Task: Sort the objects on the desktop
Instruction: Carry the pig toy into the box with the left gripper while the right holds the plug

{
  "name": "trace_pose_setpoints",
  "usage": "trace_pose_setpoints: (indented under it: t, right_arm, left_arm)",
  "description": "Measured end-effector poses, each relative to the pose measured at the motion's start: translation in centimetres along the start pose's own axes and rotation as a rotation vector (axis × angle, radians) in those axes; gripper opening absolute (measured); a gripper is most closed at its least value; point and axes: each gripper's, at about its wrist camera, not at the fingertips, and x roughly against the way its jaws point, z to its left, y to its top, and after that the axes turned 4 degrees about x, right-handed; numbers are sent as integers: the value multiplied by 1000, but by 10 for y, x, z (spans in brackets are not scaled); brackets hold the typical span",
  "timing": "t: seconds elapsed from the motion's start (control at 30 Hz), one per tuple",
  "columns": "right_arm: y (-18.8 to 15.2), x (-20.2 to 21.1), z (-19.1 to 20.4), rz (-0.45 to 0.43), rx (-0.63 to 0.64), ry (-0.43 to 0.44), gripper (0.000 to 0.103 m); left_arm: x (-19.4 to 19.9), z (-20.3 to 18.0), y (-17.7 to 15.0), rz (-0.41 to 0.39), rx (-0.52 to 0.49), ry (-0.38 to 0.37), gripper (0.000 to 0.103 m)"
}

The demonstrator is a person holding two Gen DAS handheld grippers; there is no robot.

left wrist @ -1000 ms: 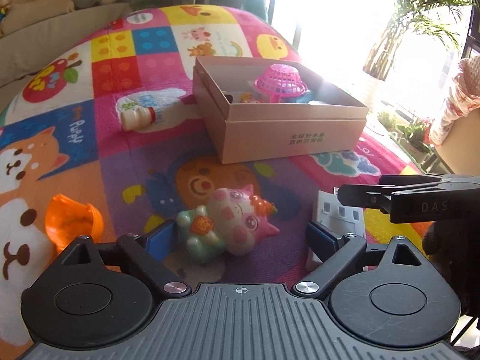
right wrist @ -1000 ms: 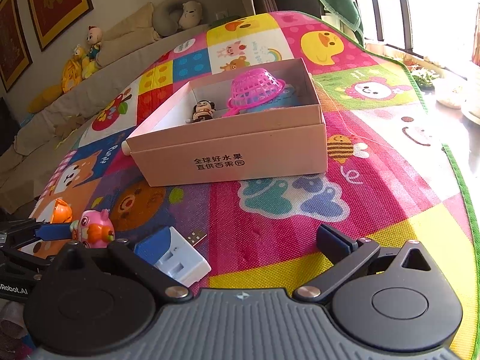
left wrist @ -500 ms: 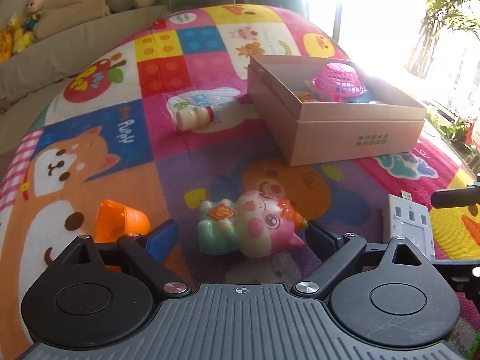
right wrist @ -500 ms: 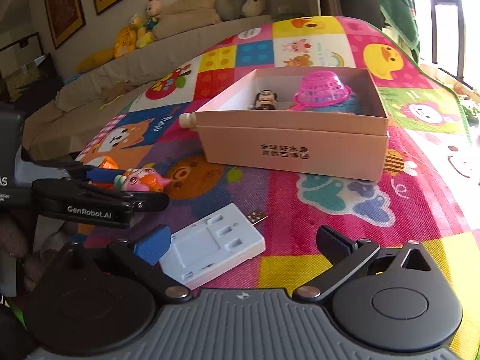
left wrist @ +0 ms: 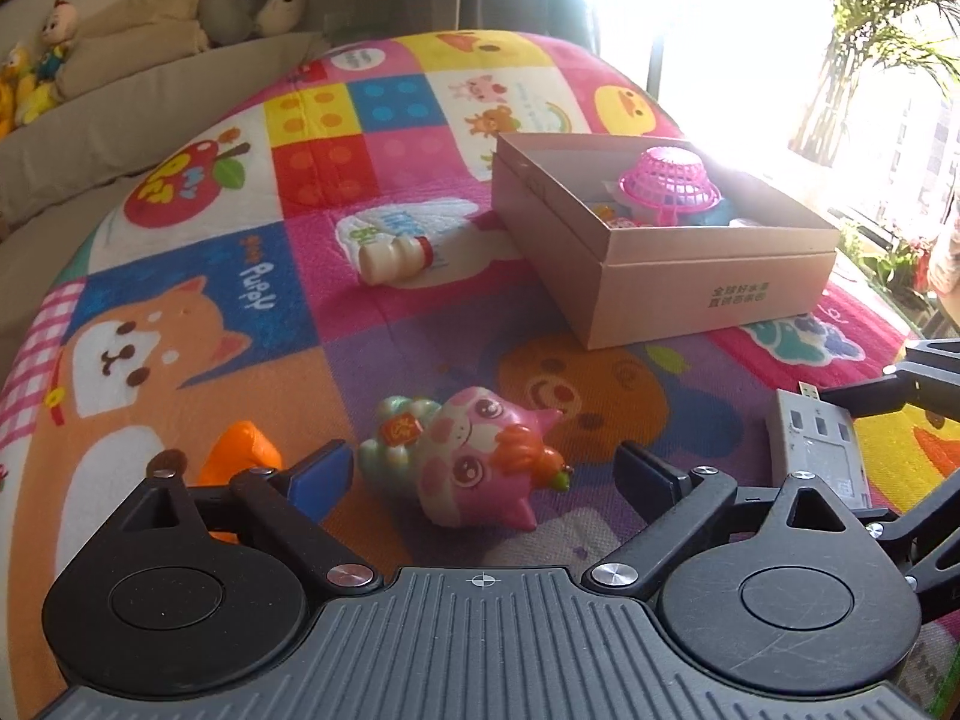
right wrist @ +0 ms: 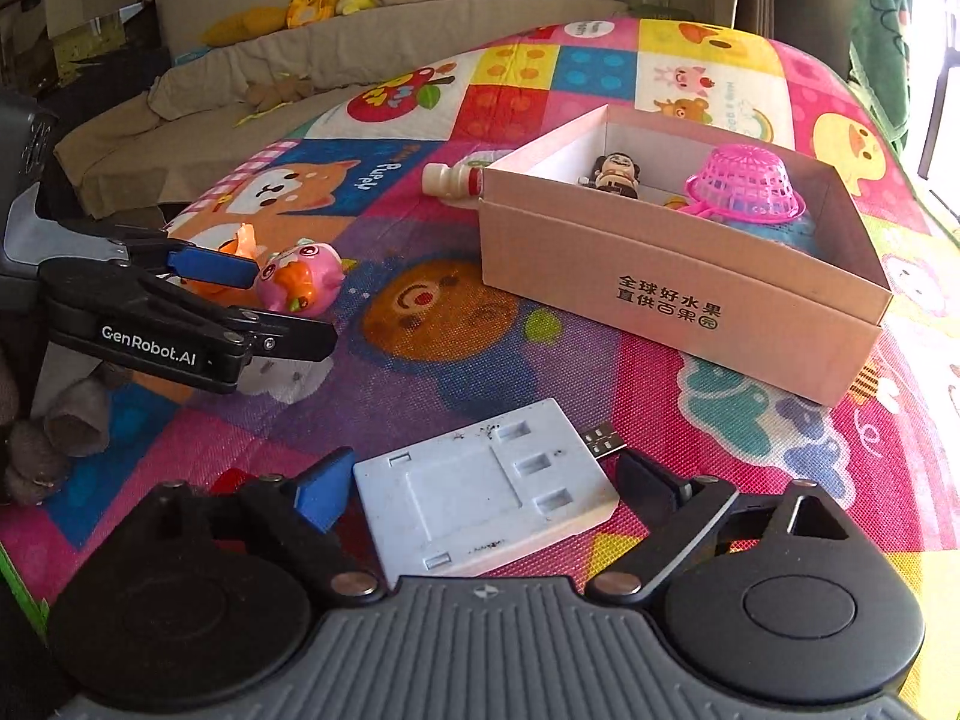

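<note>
Currently, the left gripper (left wrist: 483,468) is standing wide open around the pink pig toy (left wrist: 474,456), which is lying on the play mat (left wrist: 420,336) without touching either finger. The right gripper (right wrist: 480,483) is likewise gaping around the white charger (right wrist: 486,495), gripping nothing. The cardboard box (right wrist: 678,294) is sitting beyond, holding a pink basket (right wrist: 744,183).

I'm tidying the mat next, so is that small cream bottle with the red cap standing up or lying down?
Lying down. The small cream bottle with the red cap rests on its side on the colourful play mat, just beside the open pink cardboard box.
</note>
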Motion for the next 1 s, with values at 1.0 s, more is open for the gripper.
trace_pose_setpoints:
  t: [1.0]
  right_arm:
    - [-9,44,3,-40,4,-122,89]
  left_arm:
    - [15,-29,-2,-13,-52,-69,76]
